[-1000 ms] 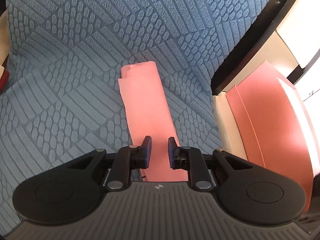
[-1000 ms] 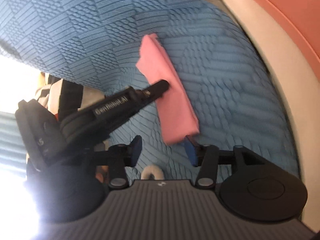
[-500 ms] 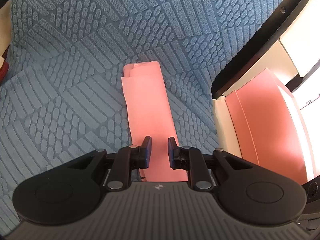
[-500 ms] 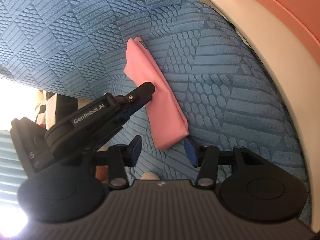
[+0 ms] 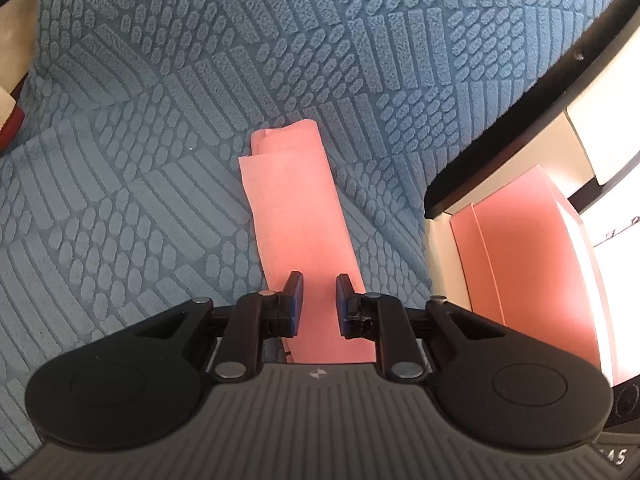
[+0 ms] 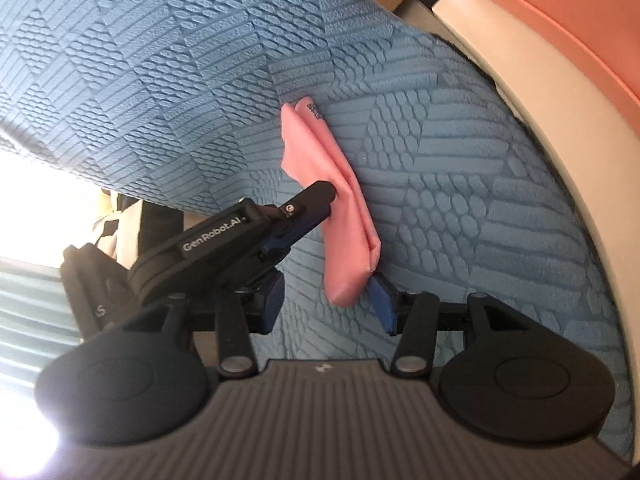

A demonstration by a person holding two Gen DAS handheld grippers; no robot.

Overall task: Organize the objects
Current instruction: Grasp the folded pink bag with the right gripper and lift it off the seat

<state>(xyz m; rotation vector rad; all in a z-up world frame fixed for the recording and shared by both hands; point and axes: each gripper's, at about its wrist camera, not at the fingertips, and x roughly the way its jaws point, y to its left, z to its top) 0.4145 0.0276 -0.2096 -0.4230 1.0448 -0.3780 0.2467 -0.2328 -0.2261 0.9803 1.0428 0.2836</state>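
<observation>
A long folded pink cloth point(image 5: 296, 208) lies on blue quilted fabric point(image 5: 160, 120). My left gripper point(image 5: 318, 280) sits over the cloth's middle with its jaws narrow. In the right wrist view its fingertips point(image 6: 320, 194) pinch the cloth point(image 6: 340, 216) from the left, and the cloth creases there. My right gripper point(image 6: 328, 300) stands open around the cloth's near end, which hangs close to the right pad point(image 6: 382, 300); I cannot tell whether they touch. The cloth's far end shows small printed lettering.
A salmon-pink panel point(image 5: 532, 272) in a cream frame with a black edge point(image 5: 520, 128) borders the fabric on the right. A dark red object point(image 5: 10, 128) sits at the far left. Strong window glare point(image 6: 24, 208) fills the right view's lower left.
In the right wrist view the cloth has come nearer, and its near end now lies between the right fingers. It has bunched lengthways at the left gripper's tips. The left view has rolled slightly.
</observation>
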